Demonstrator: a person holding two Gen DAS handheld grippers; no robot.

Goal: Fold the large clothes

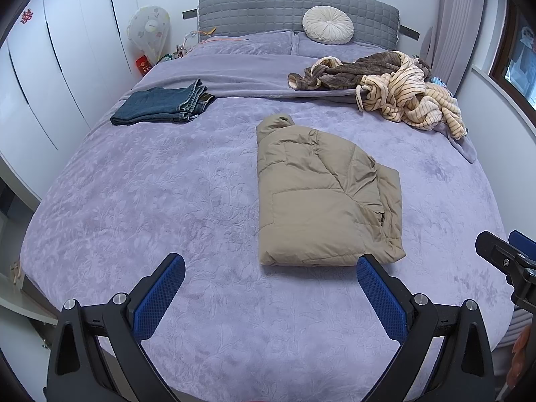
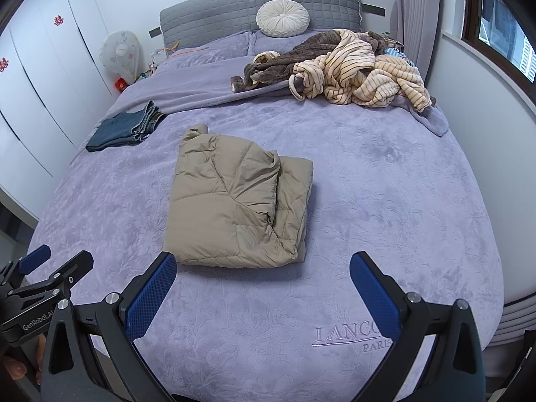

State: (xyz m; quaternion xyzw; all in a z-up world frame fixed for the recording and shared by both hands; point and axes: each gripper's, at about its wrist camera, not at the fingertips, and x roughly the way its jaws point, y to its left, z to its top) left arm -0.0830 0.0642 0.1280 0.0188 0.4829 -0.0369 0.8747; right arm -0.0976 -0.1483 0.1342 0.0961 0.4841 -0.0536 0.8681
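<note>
Fingers spread wide on both my tools: my left gripper (image 1: 270, 269) hangs empty above the near end of the bed (image 1: 134, 201), and my right gripper (image 2: 263, 268) hangs beside it just as empty, blue pads apart with nothing between them. Just beyond the fingertips lies the tan puffer jacket (image 2: 234, 201), folded into a compact rectangle in the middle of the purple bedspread, its collar end pointing toward the headboard (image 1: 294, 10). Nothing sits between my grippers and the jacket. Farther out on the left side of the bed rests a folded pair of jeans (image 1: 164, 102), well apart from the jacket. On the right, near the pillows, a rumpled heap of a brown robe (image 2: 288, 52) and a cream striped robe (image 2: 361, 73) lies unfolded. A round white cushion (image 1: 328, 24) leans against the grey headboard, and white wardrobe doors (image 1: 50, 67) line the left wall.
</note>
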